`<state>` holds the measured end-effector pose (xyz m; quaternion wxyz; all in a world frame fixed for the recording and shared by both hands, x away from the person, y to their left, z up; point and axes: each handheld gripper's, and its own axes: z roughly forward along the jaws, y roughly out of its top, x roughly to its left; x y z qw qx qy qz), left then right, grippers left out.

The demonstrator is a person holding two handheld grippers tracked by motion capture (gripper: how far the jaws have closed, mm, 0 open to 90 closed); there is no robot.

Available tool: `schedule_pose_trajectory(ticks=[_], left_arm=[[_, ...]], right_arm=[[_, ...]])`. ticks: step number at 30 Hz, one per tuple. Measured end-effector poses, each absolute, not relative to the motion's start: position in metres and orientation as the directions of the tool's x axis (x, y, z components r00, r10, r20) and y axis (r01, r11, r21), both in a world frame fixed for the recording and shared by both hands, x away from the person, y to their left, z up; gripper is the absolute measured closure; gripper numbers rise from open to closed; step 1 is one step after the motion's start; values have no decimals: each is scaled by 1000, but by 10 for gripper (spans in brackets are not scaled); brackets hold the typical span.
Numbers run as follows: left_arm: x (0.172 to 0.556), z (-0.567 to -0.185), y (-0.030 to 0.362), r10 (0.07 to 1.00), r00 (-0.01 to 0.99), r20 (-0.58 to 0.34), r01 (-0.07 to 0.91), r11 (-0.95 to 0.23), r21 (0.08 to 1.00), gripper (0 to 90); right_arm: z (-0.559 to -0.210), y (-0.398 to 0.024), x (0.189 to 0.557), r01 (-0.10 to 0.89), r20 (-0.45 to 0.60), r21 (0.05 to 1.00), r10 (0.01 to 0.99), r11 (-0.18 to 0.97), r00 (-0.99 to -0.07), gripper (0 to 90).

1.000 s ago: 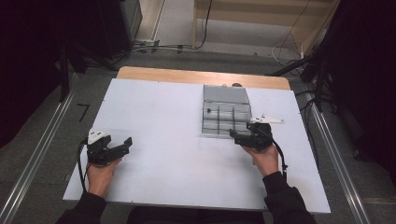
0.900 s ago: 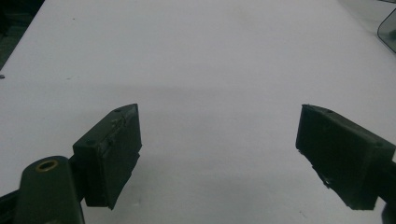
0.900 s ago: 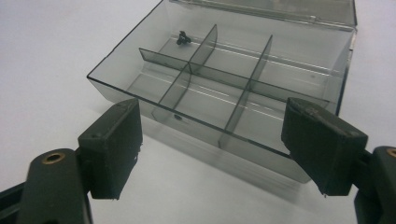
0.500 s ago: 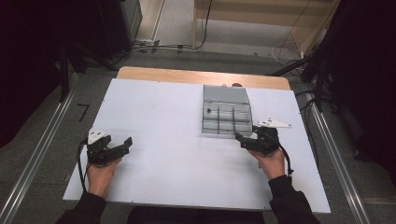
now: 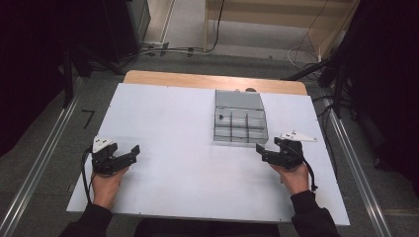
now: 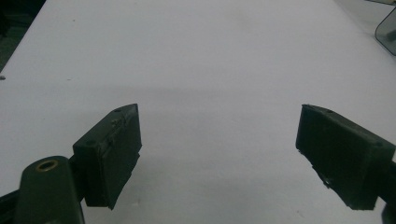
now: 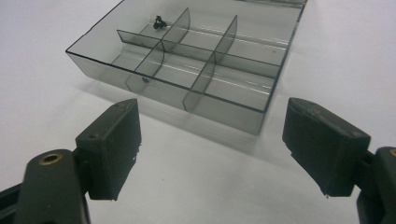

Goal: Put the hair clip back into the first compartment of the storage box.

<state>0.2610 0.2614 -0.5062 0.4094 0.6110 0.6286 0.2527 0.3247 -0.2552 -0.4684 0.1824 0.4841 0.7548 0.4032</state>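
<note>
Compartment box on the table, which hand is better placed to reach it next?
Right. The right tongs sit open just off the compartment box, facing its near wall. The left tongs are open too, but far across the bare table.

A: What is that small black piece (image 7: 159, 21) in the far compartment of the clear divided box (image 7: 187, 65)?

B: Too small to tell; a screw or clip, perhaps.

A: And the box's far edge?

B: Cut off by the top of the right gripper view. In the left gripper view, just one corner (image 6: 386, 32) shows.
</note>
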Motion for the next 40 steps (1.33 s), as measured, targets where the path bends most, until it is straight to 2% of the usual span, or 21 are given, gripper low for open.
schedule_pose_trajectory(ticks=[40], left_arm=[[261, -506, 260, 975, 84, -205, 566, 123, 815, 150]], right_arm=[[-473, -308, 289, 606, 107, 777, 913, 170, -394, 177]])
